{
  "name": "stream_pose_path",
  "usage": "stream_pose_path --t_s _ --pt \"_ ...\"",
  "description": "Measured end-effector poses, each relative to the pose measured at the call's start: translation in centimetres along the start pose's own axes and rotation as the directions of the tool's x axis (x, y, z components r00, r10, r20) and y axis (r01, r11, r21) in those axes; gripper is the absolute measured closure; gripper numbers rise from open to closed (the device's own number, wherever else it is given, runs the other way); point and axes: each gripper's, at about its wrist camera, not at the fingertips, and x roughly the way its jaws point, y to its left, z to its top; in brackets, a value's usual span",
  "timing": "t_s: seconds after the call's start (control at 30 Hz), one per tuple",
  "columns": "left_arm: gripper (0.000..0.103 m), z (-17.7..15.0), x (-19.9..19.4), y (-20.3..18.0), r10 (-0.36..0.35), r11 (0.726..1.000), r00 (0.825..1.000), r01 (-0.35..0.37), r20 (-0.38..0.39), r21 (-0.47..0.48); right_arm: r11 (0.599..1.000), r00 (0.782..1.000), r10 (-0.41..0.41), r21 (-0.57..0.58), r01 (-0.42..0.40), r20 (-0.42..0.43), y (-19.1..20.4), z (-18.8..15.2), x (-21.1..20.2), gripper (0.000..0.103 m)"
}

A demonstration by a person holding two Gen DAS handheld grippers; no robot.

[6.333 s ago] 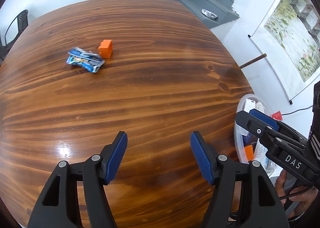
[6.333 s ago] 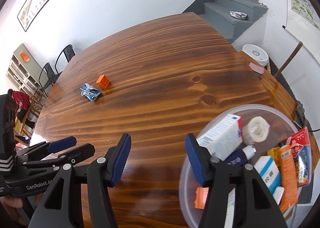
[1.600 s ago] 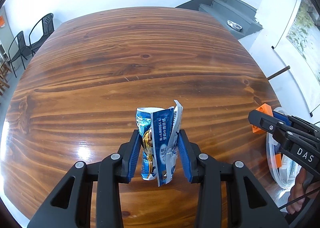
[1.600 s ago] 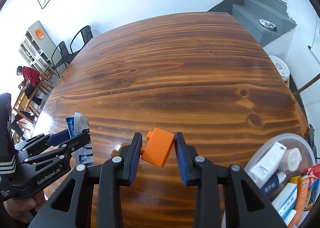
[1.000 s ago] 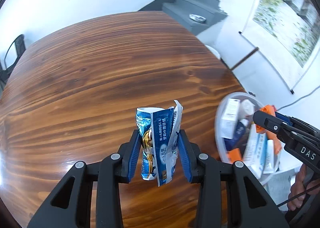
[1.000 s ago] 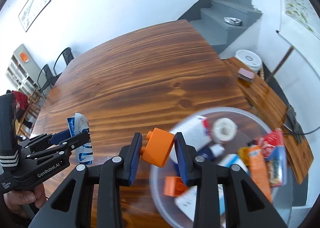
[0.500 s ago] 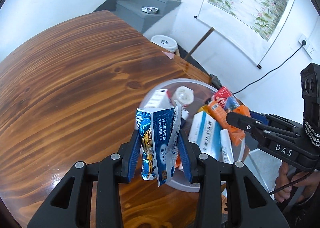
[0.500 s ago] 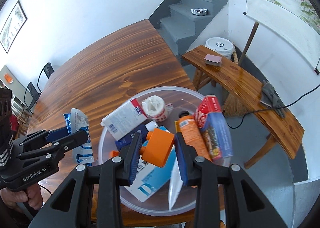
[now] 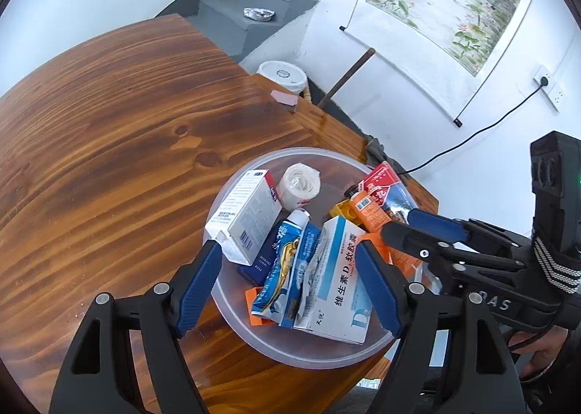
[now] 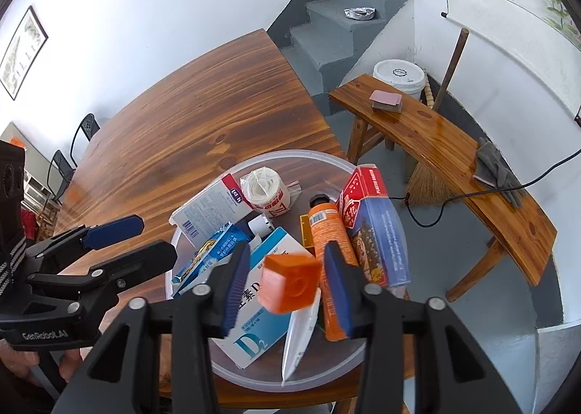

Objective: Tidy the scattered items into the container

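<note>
Right wrist view has my right tool (image 10: 287, 287) over the clear container (image 10: 254, 374), its jaws opening, and the orange block (image 10: 288, 283) sits blurred between the pads with a gap on each side, so I judge it is dropping free. To do this release well I would hold the hand level above the middle of the container until the block lands, since it could bounce off the sloping D2 box (image 10: 259, 319) toward the near rim. My left tool (image 9: 290, 279) is opening too, with nothing between its jaws; the blue snack wrapper (image 9: 287, 279) lies in the container on the other items, leaning on that box. I would lift both tools straight up so no finger catches the rim, which sits at the right edge of the desk (image 9: 109, 160). Readable writing, near to far: "GenRobot.AI" on the left handle, "DAS" on the right, "D2" and "维生素D" on the box, "PLASTIC COATED" on the red card pack (image 10: 370, 221).
</note>
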Motion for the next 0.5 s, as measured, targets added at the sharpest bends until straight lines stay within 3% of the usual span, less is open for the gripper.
stream_pose_path --t_s 0.33,0.4,0.47,0.5 --pt "0.024 -0.8 -1.0 0.9 0.157 0.987 0.987 -0.157 0.022 0.016 0.999 0.999 0.032 0.033 -0.031 -0.02 -0.5 -0.4 0.6 0.049" --pt "0.024 -0.8 -1.5 1.1 0.183 0.983 0.983 -0.184 0.03 0.026 0.999 1.0 0.02 0.033 -0.019 -0.013 -0.3 -0.5 0.3 0.039" --pt "0.024 -0.4 -2.2 1.1 0.21 0.976 0.976 -0.213 0.05 0.042 0.999 1.0 -0.003 0.038 0.003 0.006 0.0 -0.3 -0.3 0.024" --pt "0.024 -0.2 -2.7 1.0 0.217 0.974 0.974 -0.221 0.066 0.051 0.999 1.0 -0.017 0.039 0.016 0.02 0.2 -0.2 -0.8 0.023"
